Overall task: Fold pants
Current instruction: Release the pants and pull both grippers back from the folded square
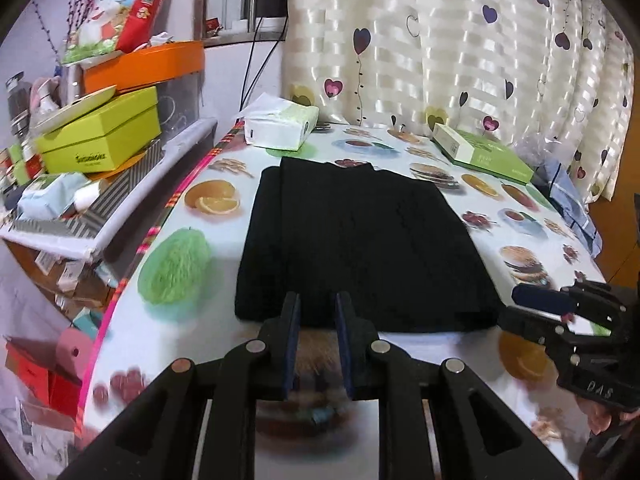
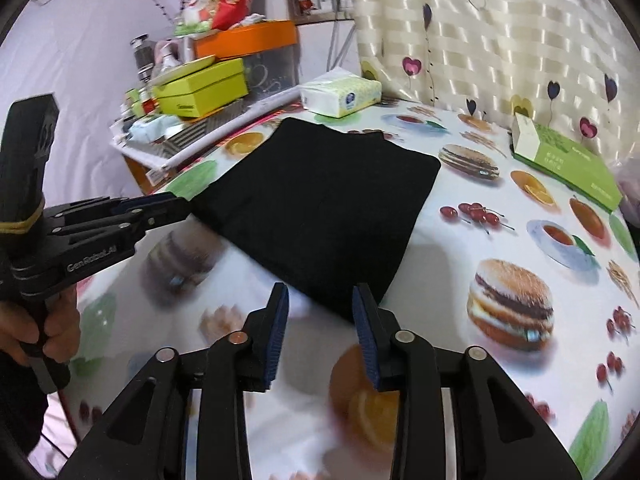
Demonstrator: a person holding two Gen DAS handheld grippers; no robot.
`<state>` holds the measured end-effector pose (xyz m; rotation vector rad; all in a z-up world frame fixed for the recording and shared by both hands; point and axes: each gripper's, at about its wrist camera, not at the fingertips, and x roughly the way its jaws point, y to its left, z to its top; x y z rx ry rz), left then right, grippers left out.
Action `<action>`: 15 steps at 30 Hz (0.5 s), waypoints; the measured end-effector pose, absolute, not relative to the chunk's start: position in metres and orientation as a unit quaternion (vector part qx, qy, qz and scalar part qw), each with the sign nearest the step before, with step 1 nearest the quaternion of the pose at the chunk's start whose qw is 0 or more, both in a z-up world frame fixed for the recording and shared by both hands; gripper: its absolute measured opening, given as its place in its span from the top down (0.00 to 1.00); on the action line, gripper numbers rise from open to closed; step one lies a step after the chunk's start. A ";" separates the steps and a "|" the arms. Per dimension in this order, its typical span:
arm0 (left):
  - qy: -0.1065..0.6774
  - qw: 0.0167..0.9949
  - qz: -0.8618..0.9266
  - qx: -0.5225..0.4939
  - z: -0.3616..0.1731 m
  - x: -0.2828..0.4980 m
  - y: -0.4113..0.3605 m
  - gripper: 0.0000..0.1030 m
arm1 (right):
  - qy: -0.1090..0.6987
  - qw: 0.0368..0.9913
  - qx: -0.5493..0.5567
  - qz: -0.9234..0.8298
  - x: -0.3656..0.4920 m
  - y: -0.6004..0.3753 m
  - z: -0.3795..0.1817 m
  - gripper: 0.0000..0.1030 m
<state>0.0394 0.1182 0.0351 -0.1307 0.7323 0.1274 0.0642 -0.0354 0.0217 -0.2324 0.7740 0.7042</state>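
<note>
Black pants [image 1: 360, 240] lie folded into a flat rectangle on the food-print tablecloth [image 1: 520, 216]. My left gripper [image 1: 316, 300] hovers at the near edge of the pants, jaws a little apart with nothing between the pads. In the right wrist view the pants [image 2: 320, 200] run away to the left. There my right gripper [image 2: 320, 292] stands open just before their near corner, holding nothing. The left gripper [image 2: 160, 204], held by a hand [image 2: 52, 320], points at the pants' left corner. The right gripper [image 1: 536, 300] shows at the pants' right corner.
A tissue pack [image 1: 280, 128] lies beyond the pants and a flat green box [image 1: 480, 152] at the back right. A blue cloth [image 1: 572, 200] hangs at the right table edge. A cluttered shelf with boxes [image 1: 100, 132] stands to the left, and a curtain [image 1: 460, 40] hangs behind.
</note>
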 end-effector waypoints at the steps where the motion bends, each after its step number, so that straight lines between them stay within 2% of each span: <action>1: 0.359 0.929 0.068 -0.060 0.036 0.035 0.113 0.81 | 0.366 0.861 -0.112 0.336 0.059 -0.037 0.023 0.58; 15: 0.347 0.931 0.096 -0.060 0.033 -0.013 0.085 0.81 | 0.365 0.862 -0.132 0.327 0.021 -0.044 0.009 0.58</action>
